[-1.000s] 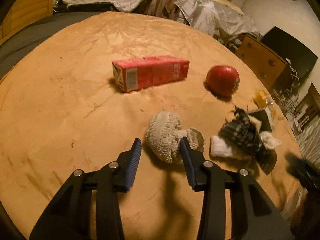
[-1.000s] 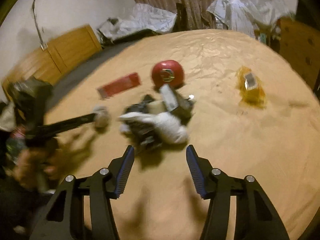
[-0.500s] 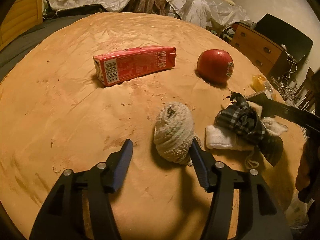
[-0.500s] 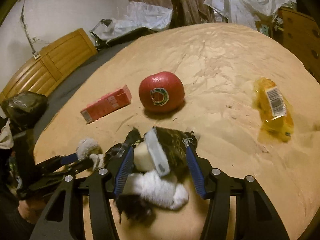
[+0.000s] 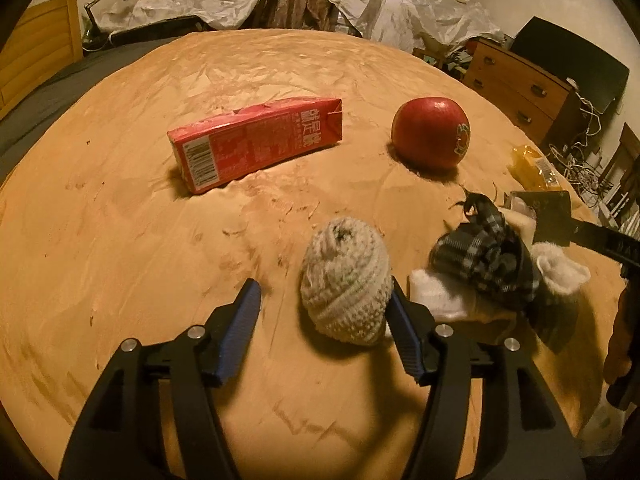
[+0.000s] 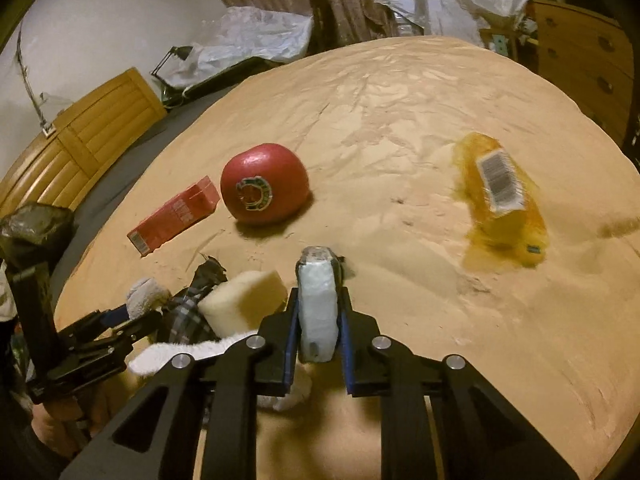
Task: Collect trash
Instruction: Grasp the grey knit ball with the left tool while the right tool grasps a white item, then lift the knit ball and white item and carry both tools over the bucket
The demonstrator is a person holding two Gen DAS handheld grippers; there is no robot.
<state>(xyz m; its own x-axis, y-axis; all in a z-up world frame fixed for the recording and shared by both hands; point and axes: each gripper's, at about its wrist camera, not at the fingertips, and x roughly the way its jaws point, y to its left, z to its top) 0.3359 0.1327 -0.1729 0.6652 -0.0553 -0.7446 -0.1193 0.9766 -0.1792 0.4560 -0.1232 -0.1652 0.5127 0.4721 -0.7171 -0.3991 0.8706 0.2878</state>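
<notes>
- Blue-padded jaws of the right gripper are now clenched on a flat pale packet, held edge-on between the pads; half a second ago the jaws were spread wide around the pile, so a grasp has just been made.
- Taken as trash, the packet is judged the first item secured, though it is not yet lifted clear: it is still seen low among the pile on the tan blanket.
- Beside the held packet, a cream foam block, a dark plaid cloth and a white sock are left lying together, touching one another.
- The left gripper is kept released, its jaws wide apart; it has been advanced around a rolled grey knitted sock, which now lies between the pads and is touched by the right-hand pad only.
- No closing is seen on that side, so the rolled sock is not yet grasped; whether it counts as trash cannot be told.
- Farther back, a red drink carton lies on its side, well apart from both grippers, and a red apple with a sticker rests near it.
- A yellow wrapper with a barcode label lies apart to the right, untouched.
- The carton and the wrapper are judged the likely remaining trash.
- No bin or bag is seen with certainty, so where the held packet is to go cannot be told.
</notes>
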